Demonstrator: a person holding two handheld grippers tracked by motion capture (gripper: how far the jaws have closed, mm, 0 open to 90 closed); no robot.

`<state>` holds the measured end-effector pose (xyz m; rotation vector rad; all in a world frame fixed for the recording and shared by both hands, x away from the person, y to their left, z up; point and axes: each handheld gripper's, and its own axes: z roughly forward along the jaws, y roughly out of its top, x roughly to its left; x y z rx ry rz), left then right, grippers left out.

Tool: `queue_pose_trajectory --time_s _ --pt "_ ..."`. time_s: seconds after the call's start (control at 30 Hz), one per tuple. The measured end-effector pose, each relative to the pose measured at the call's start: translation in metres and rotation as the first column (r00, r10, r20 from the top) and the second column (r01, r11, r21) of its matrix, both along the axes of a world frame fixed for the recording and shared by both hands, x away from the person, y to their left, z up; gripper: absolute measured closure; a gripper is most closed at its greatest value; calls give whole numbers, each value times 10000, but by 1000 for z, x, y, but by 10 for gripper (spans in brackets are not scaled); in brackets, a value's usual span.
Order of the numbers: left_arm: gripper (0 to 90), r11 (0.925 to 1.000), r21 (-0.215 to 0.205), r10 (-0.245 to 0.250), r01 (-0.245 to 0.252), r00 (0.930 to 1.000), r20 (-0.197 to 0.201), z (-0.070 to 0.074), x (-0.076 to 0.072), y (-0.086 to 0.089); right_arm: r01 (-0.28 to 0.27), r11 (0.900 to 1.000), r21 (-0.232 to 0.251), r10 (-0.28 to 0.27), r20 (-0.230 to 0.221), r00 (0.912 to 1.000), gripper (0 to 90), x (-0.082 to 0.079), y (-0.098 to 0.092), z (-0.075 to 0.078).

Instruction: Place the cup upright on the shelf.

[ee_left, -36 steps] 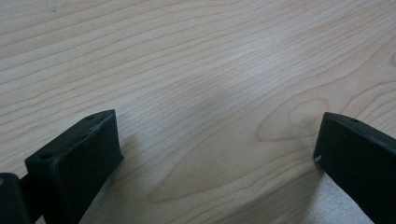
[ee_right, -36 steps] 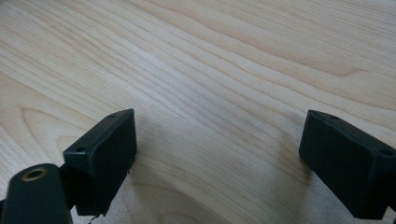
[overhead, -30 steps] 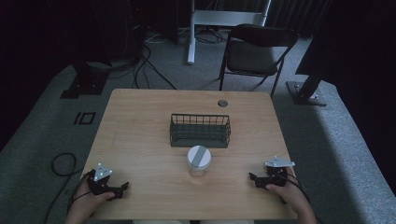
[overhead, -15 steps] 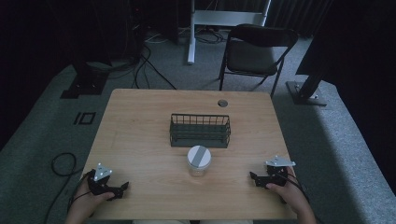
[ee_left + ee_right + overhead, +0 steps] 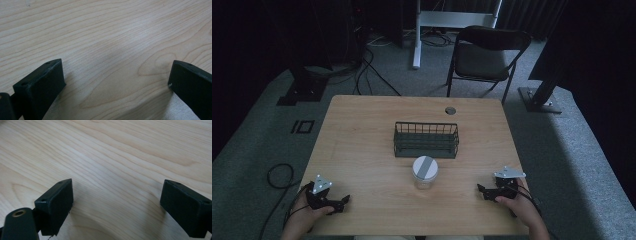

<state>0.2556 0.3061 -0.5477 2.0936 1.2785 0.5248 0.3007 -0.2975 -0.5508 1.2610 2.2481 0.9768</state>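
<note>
**Hardly anything has moved at the desk**

Nothing much has moved since a second ago: the jar, the basket and both hands sit where they were, and the right gripper has only slid a tiny bit.

The left gripper rests on the wooden desk near the front left corner, held by the left hand. Its jaws are wide apart with nothing between them. In the left gripper view, the left gripper shows just bare wood between its two black jaws.

The right gripper rests on the desk near the front right corner, held by the right hand. Its jaws are wide apart too, and hold nothing. In the right gripper view, the right gripper also has bare wood between its jaws.

A small clear jar with a white lid stands upright between the two grippers, well apart from both. A grey stripe runs across its lid. Just behind the jar sits a dark wire basket, near the middle of the desk. I cannot tell if anything is in it.

A small round hole is in the desk near the back edge. Behind the desk stands a dark folding chair on the grey floor. A black cable curls on the floor by the left side
</note>
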Motion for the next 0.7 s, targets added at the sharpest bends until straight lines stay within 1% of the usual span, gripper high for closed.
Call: queue_pose_trajectory --time_s 0.23,0.3,0.37,0.4,0.7 --pt "7 10000 2 4 -4 10000 2 0 0 0 -436 9989 141 431 359 9984 111 2 10 10" --pt "7 10000 2 1 -1 10000 0 0 0 0 -559 9980 298 547 378 9978 112 1 13 11" --pt "7 10000 3 2 -2 10000 -1 0 0 0 -590 9978 290 578 403 9975 111 1 14 12" --pt "7 10000 3 1 -1 10000 1 0 0 0 -653 9972 359 638 430 9970 111 1 17 13" --pt "7 10000 0 -1 1 10000 2 0 0 0 -1194 9918 451 1169 533 9917 112 0 28 16"
